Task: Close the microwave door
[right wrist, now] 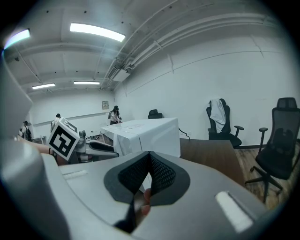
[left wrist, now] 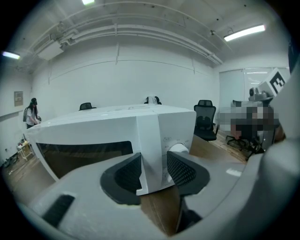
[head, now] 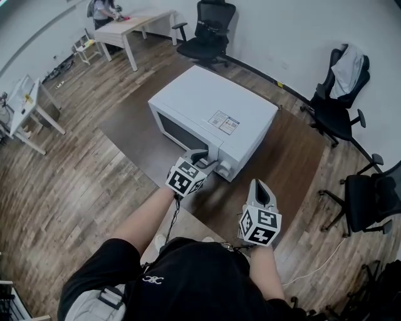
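The white microwave (head: 213,116) stands on a brown table (head: 288,157), its dark-windowed door (head: 182,128) lying about flush with the front. My left gripper (head: 203,157) is at the front right corner, beside the control knob (head: 223,167). In the left gripper view the jaws (left wrist: 153,161) stand open astride the door's right edge (left wrist: 149,154), with a gap on the knob (left wrist: 178,148) side. My right gripper (head: 259,186) hovers over the table to the right of it, shut with nothing between its pads (right wrist: 149,157). From there the microwave (right wrist: 145,131) shows ahead.
Black office chairs stand behind the table (head: 210,31), to the right (head: 338,94) and at the near right (head: 369,194). A light desk (head: 131,25) with a person (head: 103,9) is at the back left. A small white table (head: 25,106) stands at the far left.
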Motion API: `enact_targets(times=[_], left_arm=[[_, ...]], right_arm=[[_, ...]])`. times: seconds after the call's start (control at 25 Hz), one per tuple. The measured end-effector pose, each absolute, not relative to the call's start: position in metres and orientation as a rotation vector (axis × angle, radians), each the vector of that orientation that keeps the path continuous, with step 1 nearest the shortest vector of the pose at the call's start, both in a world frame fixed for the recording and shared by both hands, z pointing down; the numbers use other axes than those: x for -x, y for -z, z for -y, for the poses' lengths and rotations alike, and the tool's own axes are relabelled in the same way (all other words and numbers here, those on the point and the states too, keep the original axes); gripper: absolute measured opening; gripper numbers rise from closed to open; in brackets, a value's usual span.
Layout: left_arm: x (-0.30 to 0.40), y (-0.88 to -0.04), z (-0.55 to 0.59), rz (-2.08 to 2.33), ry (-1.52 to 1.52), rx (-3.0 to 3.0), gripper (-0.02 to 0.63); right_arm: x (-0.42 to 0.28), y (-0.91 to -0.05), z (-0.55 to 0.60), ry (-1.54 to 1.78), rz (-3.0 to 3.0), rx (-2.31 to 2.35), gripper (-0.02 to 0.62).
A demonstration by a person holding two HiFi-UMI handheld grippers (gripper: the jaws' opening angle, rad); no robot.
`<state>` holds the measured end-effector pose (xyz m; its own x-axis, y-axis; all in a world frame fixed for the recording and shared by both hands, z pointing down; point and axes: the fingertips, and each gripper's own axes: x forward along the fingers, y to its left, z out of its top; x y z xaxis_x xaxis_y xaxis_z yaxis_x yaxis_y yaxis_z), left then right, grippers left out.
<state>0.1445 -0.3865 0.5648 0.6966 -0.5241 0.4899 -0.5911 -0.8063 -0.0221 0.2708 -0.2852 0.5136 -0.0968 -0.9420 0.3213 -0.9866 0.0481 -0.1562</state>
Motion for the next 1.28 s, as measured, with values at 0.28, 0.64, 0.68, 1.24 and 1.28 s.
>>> enact_targets(times=[0.28, 0.64, 0.68, 1.24, 1.28], left_arm=[[-0.111, -0.539, 0.375, 1.101, -0.485, -2.694, 0.009], [-0.040, -0.506, 0.359, 1.238, -0.327, -2.592, 0.011], [-0.030, -0.502, 0.356, 1.257, -0.318, -2.586, 0.011], [0.096, -0.494, 0.327, 1.359, -0.359, -2.474, 0.011], [0.102, -0.494, 0.329, 1.364, -0.350, -2.463, 0.011]], right_arm=[[-0.239, -0.510, 0.293, -0.489, 2.222, -1.959, 0.005], [-0.165, -0.494, 0.307, -0.441, 2.315, -1.868, 0.005], [-0.155, -0.491, 0.309, -0.437, 2.332, -1.859, 0.005], [-0.009, -0.473, 0.328, -0.333, 2.461, -1.678, 0.002], [-0.003, -0.473, 0.328, -0.324, 2.463, -1.666, 0.002]])
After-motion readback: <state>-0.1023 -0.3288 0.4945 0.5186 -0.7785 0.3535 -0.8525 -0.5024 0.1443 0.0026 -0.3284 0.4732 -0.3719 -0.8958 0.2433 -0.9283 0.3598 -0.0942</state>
